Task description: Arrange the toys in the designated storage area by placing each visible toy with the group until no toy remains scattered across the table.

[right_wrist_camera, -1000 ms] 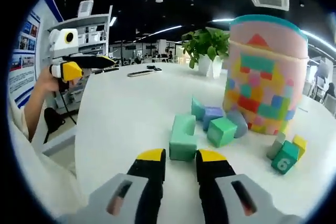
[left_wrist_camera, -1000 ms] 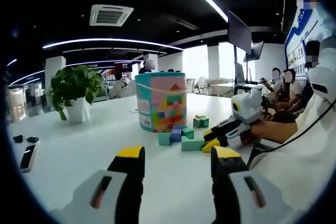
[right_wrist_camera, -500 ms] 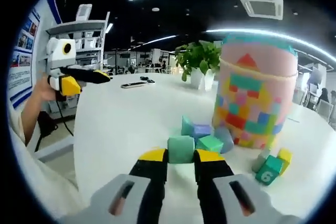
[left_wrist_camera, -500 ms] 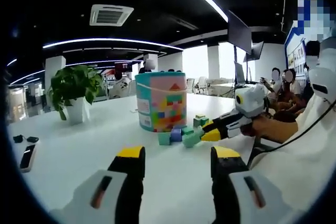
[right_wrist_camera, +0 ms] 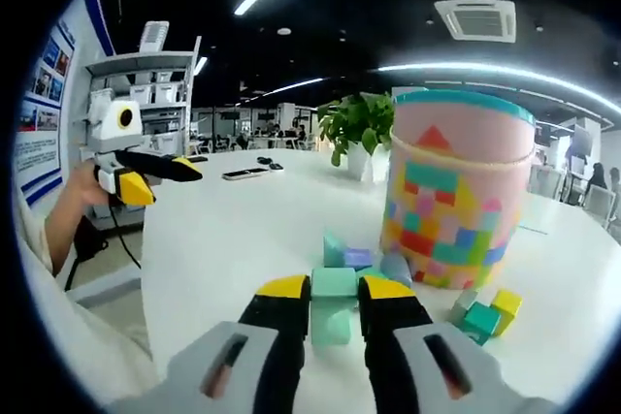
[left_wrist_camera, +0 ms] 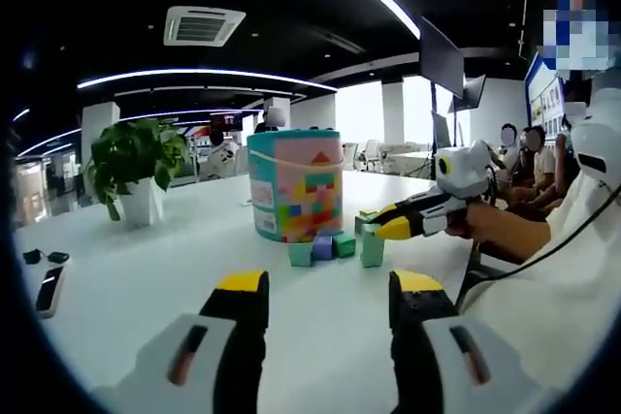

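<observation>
The right gripper is clamped on a green block (lifted off the white table), bucket at two o'clock, while the left gripper hangs with jaws apart.

Blocks before bucket; plant left, behind.

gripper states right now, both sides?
Left gripper: open, jaws apart, holding nothing.
Right gripper: shut on the green block, lifted off the table.
</observation>
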`<action>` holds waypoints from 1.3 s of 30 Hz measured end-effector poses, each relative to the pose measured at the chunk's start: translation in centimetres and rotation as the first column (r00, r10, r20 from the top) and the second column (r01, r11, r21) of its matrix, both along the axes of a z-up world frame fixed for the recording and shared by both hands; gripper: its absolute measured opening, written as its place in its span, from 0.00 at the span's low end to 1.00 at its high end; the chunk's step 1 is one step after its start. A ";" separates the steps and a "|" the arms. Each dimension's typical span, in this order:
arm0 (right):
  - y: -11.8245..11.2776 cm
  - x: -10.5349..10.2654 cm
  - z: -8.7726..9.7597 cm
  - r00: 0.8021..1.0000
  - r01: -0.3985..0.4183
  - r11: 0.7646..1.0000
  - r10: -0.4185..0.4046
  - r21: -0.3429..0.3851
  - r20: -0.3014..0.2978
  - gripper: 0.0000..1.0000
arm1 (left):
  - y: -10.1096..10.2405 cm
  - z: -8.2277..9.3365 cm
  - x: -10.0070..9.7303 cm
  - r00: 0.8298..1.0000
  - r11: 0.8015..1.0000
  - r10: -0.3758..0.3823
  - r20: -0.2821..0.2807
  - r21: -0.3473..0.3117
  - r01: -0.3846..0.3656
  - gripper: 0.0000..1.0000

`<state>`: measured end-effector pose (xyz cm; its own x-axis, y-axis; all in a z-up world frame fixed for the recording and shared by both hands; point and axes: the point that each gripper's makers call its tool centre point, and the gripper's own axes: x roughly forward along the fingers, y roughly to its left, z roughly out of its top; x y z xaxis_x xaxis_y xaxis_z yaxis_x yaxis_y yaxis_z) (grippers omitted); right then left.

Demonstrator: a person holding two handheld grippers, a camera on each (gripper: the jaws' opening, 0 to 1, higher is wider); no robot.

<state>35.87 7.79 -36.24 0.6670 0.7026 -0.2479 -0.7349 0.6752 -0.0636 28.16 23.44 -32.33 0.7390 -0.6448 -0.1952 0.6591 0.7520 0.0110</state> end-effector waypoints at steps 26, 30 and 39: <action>-1.3 0.6 2.8 0.999 0.054 0.988 -0.054 0.145 -0.008 0.20 | -0.2 -0.1 0.0 1.000 1.000 -0.005 -0.005 0.001 0.005 0.51; -1.5 0.5 3.1 0.998 0.061 0.988 -0.063 0.139 0.006 0.20 | -0.3 -0.1 -0.1 1.000 1.000 -0.008 -0.004 0.002 0.008 0.51; -2.3 0.9 5.0 0.998 0.061 0.986 -0.062 0.157 0.003 0.20 | -0.6 -0.3 -0.1 1.000 1.000 -0.014 -0.008 0.000 0.014 0.51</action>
